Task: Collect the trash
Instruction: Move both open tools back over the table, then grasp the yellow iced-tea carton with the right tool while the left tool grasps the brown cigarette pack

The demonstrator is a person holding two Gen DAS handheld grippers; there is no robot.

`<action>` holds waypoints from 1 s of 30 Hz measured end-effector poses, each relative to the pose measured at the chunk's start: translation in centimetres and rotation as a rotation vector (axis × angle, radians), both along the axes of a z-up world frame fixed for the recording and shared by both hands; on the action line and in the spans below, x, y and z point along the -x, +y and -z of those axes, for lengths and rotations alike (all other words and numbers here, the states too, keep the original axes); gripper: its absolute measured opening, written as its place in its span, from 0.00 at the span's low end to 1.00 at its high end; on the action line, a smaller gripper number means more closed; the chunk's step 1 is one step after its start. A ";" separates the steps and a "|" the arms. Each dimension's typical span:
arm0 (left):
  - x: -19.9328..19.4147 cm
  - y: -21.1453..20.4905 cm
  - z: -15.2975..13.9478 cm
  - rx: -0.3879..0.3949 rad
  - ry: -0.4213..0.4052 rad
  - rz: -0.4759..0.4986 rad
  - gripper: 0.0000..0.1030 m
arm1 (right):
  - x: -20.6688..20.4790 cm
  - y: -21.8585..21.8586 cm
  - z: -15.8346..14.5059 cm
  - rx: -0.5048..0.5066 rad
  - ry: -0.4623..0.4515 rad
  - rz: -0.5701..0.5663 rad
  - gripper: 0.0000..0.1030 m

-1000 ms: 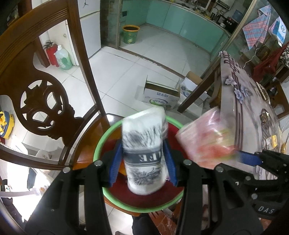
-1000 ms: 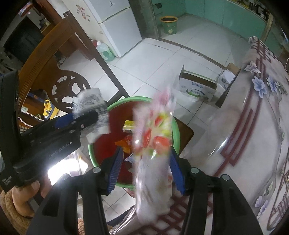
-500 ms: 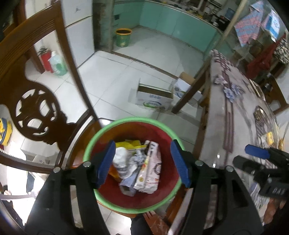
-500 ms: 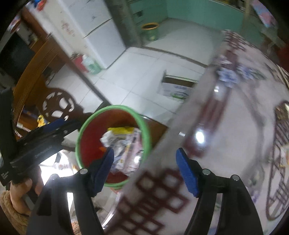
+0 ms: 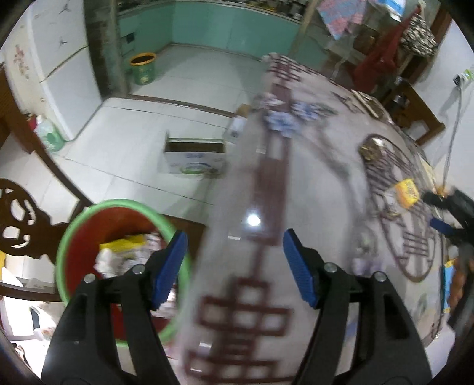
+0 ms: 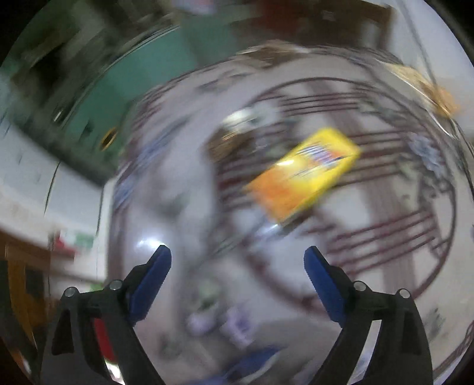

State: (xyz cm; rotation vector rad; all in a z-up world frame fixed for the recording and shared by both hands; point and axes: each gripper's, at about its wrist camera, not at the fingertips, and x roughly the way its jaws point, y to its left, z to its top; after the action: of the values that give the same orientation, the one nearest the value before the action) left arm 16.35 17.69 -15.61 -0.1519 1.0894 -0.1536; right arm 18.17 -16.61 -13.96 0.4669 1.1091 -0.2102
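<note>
Now both are empty: the left hand-held gripper (image 5: 234,266), jaws just widened, sits low-centre beside the green-rimmed bin (image 5: 89,213), while the right hand-held gripper (image 6: 238,277), spread wide, faces the yellow packet (image 6: 305,174) lying on the table (image 6: 385,207), likely next.

A home dining room: patterned table (image 5: 296,183), carved wooden chair (image 5: 20,225), teal kitchen cabinets (image 5: 225,26).

White floor tiles (image 5: 124,124) run back to teal cabinets (image 5: 225,26); a carved wooden chair (image 5: 20,225) stands left, an open cardboard box (image 5: 194,161) sits beside the glossy patterned desk (image 5: 311,177).
</note>
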 end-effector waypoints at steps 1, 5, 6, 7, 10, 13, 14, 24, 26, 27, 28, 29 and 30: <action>0.0 -1.5 -0.1 -0.013 -0.004 0.017 0.63 | -0.5 -1.5 0.3 -0.008 0.006 0.032 0.86; 0.1 -5.8 -0.6 -0.020 -0.009 0.038 0.63 | -3.8 -6.0 2.6 -0.058 0.056 0.138 0.86; 0.1 -6.8 -0.8 -0.019 -0.011 0.041 0.66 | -4.7 -6.5 3.2 -0.055 0.073 0.144 0.86; 0.1 -7.6 -1.0 -0.024 -0.014 0.045 0.68 | -5.6 -6.8 4.0 -0.050 0.099 0.145 0.86; -0.7 -10.3 -1.2 -0.052 -0.014 0.065 0.69 | -7.4 -6.8 5.7 -0.023 0.147 0.121 0.86; -1.7 -12.7 -1.7 -0.069 -0.023 0.085 0.69 | -8.1 -6.8 6.2 0.049 0.137 0.067 0.83; -2.3 -13.6 -1.9 -0.078 -0.031 0.098 0.69 | -8.2 -6.8 6.2 0.063 0.127 0.041 0.81; -10.4 -23.3 -1.5 -0.170 -0.099 0.301 0.71 | -5.7 -10.0 5.2 0.035 0.058 -0.211 0.57; -12.2 -25.3 -0.3 -0.194 -0.084 0.353 0.73 | -4.9 -11.2 5.3 0.009 0.068 -0.220 0.44; -13.5 -26.5 0.7 -0.210 -0.063 0.381 0.73 | -4.3 -12.2 5.1 -0.017 0.056 -0.215 0.38; -14.3 -27.3 1.3 -0.220 -0.055 0.395 0.73 | -3.9 -12.6 4.8 -0.025 0.057 -0.210 0.30; -15.0 -28.1 1.8 -0.227 -0.055 0.404 0.73 | -3.8 -13.0 4.6 -0.030 0.057 -0.204 0.29; -16.1 -29.1 2.4 -0.232 -0.055 0.418 0.73 | -3.6 -13.4 4.4 -0.018 0.059 -0.197 0.29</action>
State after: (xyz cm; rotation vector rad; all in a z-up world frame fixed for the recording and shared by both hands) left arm 32.48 -11.37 -18.06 0.2899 1.0654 -0.4008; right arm 21.74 -30.03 -18.36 0.3667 1.2073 -0.0413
